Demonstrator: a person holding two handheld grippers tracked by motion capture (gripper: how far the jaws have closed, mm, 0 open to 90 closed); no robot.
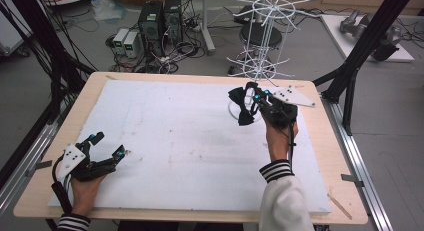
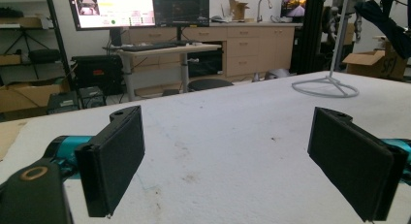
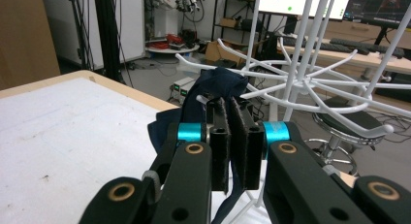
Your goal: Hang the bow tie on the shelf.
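A dark navy cloth (image 1: pixel 243 110) hangs in front of the white wire rack (image 1: pixel 265 36) at the table's far right. My right gripper (image 1: pixel 252 98) is shut on the cloth; in the right gripper view the fabric (image 3: pixel 218 88) is pinched between the black pads (image 3: pixel 220 136), and its top lies against a lower rack prong (image 3: pixel 213 98). The rack's round base (image 2: pixel 325 86) stands on the white board. My left gripper (image 1: pixel 109 144) rests low at the near left corner, jaws wide open with nothing between them (image 2: pixel 237 161).
A white board (image 1: pixel 175 141) covers the wooden table (image 1: pixel 90 91). Black frame posts (image 1: pixel 360 46) rise at the right and left sides. Beyond the far edge stand computer towers (image 1: pixel 160 18) and a black stool (image 1: pixel 260 33).
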